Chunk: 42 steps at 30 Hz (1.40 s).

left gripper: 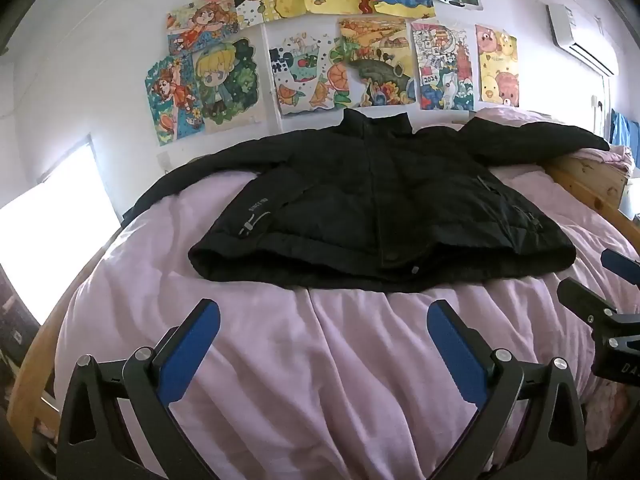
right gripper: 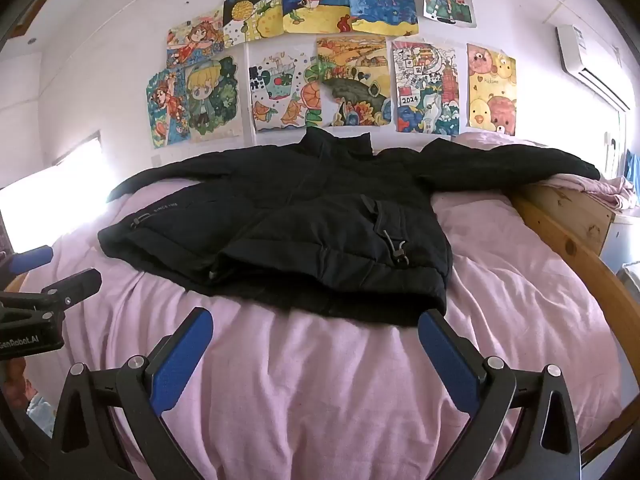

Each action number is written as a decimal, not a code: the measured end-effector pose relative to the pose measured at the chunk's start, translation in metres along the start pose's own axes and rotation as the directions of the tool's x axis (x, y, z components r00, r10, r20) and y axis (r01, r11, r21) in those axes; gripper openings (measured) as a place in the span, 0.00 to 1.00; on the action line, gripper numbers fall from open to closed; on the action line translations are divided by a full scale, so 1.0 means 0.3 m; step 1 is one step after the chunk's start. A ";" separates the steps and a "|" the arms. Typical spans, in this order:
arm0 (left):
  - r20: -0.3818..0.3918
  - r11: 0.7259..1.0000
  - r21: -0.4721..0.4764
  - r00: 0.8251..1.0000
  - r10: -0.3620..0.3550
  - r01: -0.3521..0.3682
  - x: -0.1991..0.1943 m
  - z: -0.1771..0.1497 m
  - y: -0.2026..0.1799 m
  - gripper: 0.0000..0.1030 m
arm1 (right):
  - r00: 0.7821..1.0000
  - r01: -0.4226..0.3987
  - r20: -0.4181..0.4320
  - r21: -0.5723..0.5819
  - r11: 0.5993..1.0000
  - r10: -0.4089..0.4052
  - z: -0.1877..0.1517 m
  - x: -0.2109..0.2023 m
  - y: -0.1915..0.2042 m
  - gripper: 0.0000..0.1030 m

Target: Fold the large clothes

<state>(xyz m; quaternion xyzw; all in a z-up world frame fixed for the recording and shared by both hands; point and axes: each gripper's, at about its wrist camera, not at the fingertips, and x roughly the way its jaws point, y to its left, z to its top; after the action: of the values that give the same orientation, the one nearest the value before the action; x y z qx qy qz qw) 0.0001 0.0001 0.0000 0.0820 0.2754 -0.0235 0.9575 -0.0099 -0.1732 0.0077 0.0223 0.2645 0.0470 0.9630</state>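
Two grippers hang over the near end of a bed, both with jaws spread wide and nothing between the blue pads. The left gripper sits above bare pink cover, its fingertips short of the jacket's hem. The right gripper is closer in: its right fingertip lines up with the jacket's near right corner, though whether it touches the cloth I cannot tell.

A black padded jacket lies front up and spread flat across the far half of the pink duvet, collar toward the wall, hem toward the grippers. Its left sleeve runs out to the left edge of the bed by a bright window; its right sleeve reaches the right side and drapes onto the wooden bed frame. The hem edge is rumpled and slightly raised, with a drawcord toggle near the right pocket.

Between hem and grippers the duvet is open and creased, with free cover also on the right of the jacket up to the curved wooden rail. Children's drawings cover the far wall just behind the collar, and an air conditioner is mounted high on the right.
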 end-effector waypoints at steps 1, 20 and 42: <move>-0.001 1.000 0.001 1.000 0.000 0.000 0.000 0.000 0.000 0.99 | 1.000 0.001 -0.001 -0.001 1.000 -0.001 0.000 0.000 0.000 1.00; 0.002 1.000 -0.012 1.000 -0.004 0.004 -0.006 0.000 0.014 0.99 | 1.000 -0.001 -0.005 0.004 1.000 0.001 -0.002 0.002 -0.003 1.00; 0.001 1.000 -0.013 1.000 -0.003 0.003 -0.006 0.000 0.015 0.99 | 1.000 -0.001 -0.006 0.004 1.000 0.001 -0.004 -0.002 -0.003 1.00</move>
<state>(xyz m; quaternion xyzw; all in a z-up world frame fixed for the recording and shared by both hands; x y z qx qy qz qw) -0.0011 0.0045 0.0017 0.0754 0.2753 -0.0234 0.9581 -0.0108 -0.1742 0.0069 0.0244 0.2676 0.0471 0.9621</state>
